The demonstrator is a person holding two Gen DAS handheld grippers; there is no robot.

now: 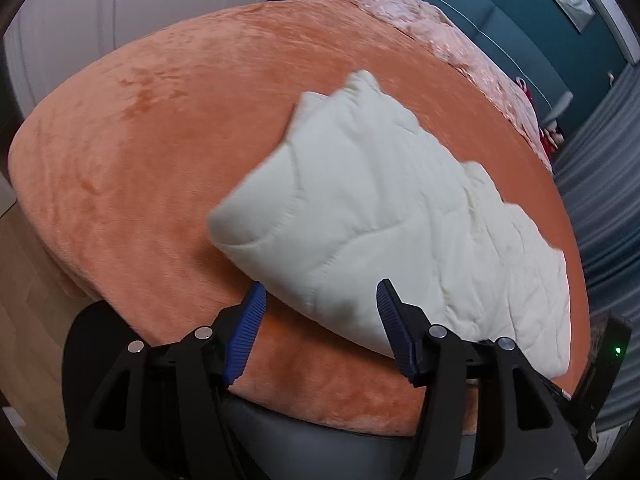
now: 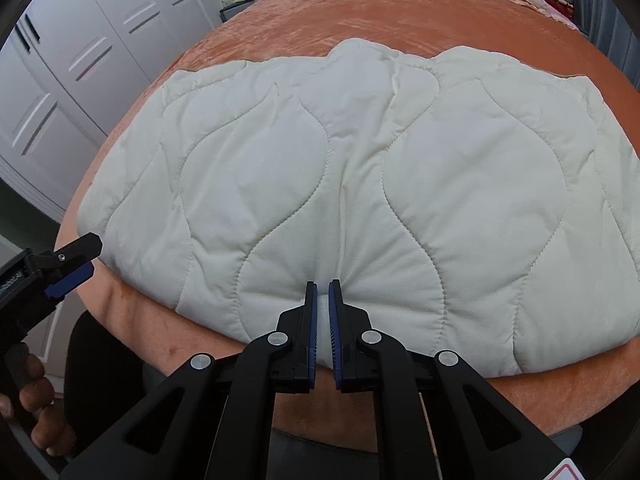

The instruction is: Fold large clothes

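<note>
White wardrobe [image 2: 80, 60] left of orange bed [image 2: 400, 12], quilted white garment [image 2: 360, 168] spread on it: right gripper [image 2: 322, 285] pinching its near hem, left gripper [image 1: 320, 292] spread wide at its corner, empty.

Left wrist view low at bed [image 1: 120, 160] edge, right closer, both sharing the quilted garment [image 2: 360, 180]

I can read no text, brand or number in either of my views. At the lower right of my right wrist view a white card corner [image 2: 562, 473] with a red line shows, but no letters on it can be made out.
</note>
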